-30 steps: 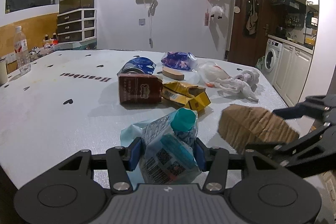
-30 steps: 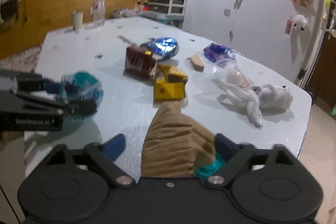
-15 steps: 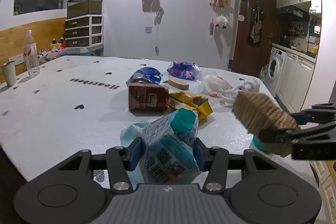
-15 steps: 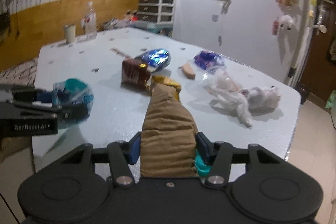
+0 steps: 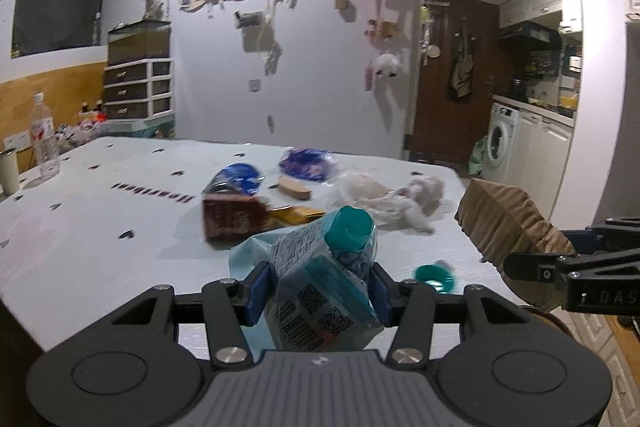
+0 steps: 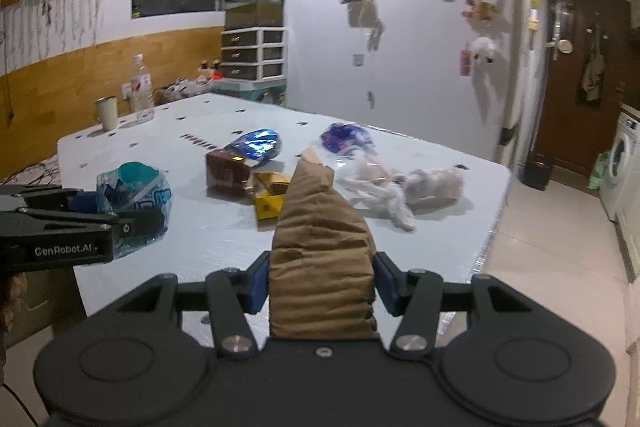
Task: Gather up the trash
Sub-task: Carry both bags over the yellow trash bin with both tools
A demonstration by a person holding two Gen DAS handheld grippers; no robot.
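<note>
Kitchen-ish room with a big white counter (image 6: 200, 227) taking up most of both views, photo collage on the wall behind, washing machine (image 5: 500, 143) off to the far side. Both hands are already loaded and lifted clear of the counter, so what's left to collect all lies ahead of and below the jaws.

Biggest leftover is the white crumpled plastic bag (image 6: 404, 187), sprawled sideways toward the counter's right edge. It sits forward and a bit right of the right gripper (image 6: 320, 279), so that hand is clearly the nearer one. Then the middle cluster: brown carton (image 6: 226, 173) with the yellow box (image 6: 272, 201) touching it, shiny blue wrapper (image 6: 256, 143) just behind, purple wrapper (image 6: 344, 137) further back. That cluster is straight out from the left gripper (image 5: 316, 291).

Neither gripper can take anything right now, I'd guess. The right one is clamped on a crumpled brown paper bag (image 6: 320, 247), having just been closing down on it, the bag's long axis running forward along the fingers. The left one is clamped on a clear plastic pack with a teal cap (image 5: 324, 275), also poking forward.

Smallest bit: a loose teal lid (image 5: 434, 275) on the counter near edge, between the two grippers.

My read is both loads need dumping first. No bin in view, though.
</note>
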